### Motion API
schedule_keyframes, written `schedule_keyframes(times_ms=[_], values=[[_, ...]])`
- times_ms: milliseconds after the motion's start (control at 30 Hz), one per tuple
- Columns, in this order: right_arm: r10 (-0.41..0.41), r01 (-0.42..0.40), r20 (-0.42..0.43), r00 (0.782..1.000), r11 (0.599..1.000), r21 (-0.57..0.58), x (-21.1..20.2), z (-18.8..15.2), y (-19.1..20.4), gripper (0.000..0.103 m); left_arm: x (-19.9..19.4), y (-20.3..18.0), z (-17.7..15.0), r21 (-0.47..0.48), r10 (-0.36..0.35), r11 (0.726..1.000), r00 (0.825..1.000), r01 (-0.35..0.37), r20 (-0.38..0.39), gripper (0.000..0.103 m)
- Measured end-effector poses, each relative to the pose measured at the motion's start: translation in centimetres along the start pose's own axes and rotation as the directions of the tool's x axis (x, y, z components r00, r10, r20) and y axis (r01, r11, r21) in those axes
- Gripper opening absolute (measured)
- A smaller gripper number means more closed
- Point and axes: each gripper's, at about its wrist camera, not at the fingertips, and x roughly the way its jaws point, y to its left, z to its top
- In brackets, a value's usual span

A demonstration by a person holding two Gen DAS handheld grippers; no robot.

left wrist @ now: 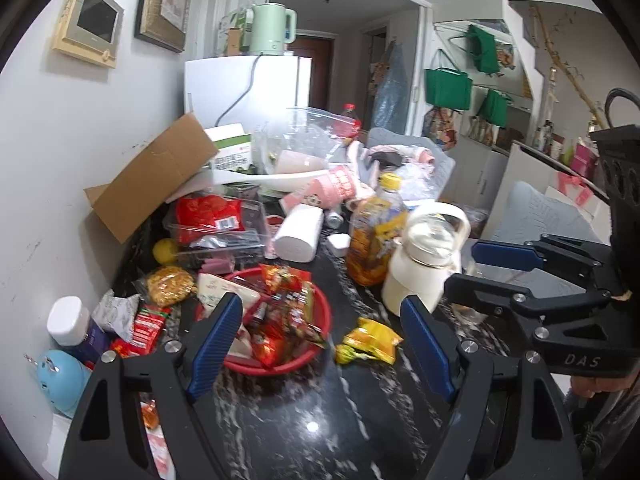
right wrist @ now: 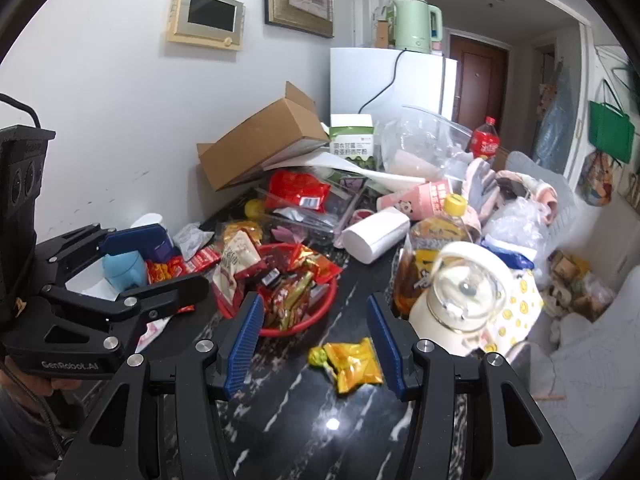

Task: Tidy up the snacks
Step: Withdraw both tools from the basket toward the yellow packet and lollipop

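Observation:
A red bowl (left wrist: 320,320) heaped with snack packets sits on the black marble table (left wrist: 320,420); it also shows in the right wrist view (right wrist: 320,312). A yellow snack packet (left wrist: 366,342) lies alone on the table just right of the bowl, and in the right wrist view (right wrist: 352,364) it lies between my right gripper's fingers, a little ahead of them. My left gripper (left wrist: 322,344) is open and empty, above the bowl's near rim. My right gripper (right wrist: 316,344) is open and empty; it also shows at the right of the left wrist view (left wrist: 484,268).
More snacks lie left of the bowl: red packets (left wrist: 148,326), a nut bar (left wrist: 170,286), a white packet (left wrist: 116,314). A tea bottle (left wrist: 374,232), a cream kettle (left wrist: 424,268), a white roll (left wrist: 298,236), a clear box (left wrist: 220,228) and a cardboard box (left wrist: 156,176) crowd behind. A blue figure (left wrist: 60,380) stands at the left.

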Motion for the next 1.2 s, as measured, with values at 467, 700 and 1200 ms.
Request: schedule_keyframes(times_ms=[467,700,1200], values=[[-0.035,0.036,-0.023,0.999,0.996,0.085,-2.8,-5.0,-0.5,0.053,-1.4,-2.8,-4.0,-0.019,-0.076,0.997,0.996,0.075,-0.042,0.081],[-0.047,0.053,-0.054,0.997,0.991,0.124,-2.6,-7.6,-0.8,0.053,-0.6,-3.3,-6.3,-0.046,-0.094,0.995,0.992,0.091,-0.089,0.081],[-0.063,0.089,-0.147,0.987,0.98,0.18,1.7,-11.2,-2.2,0.053,3.4,-2.4,-9.6,-0.106,-0.084,0.992,0.98,0.065,-0.181,0.081]])
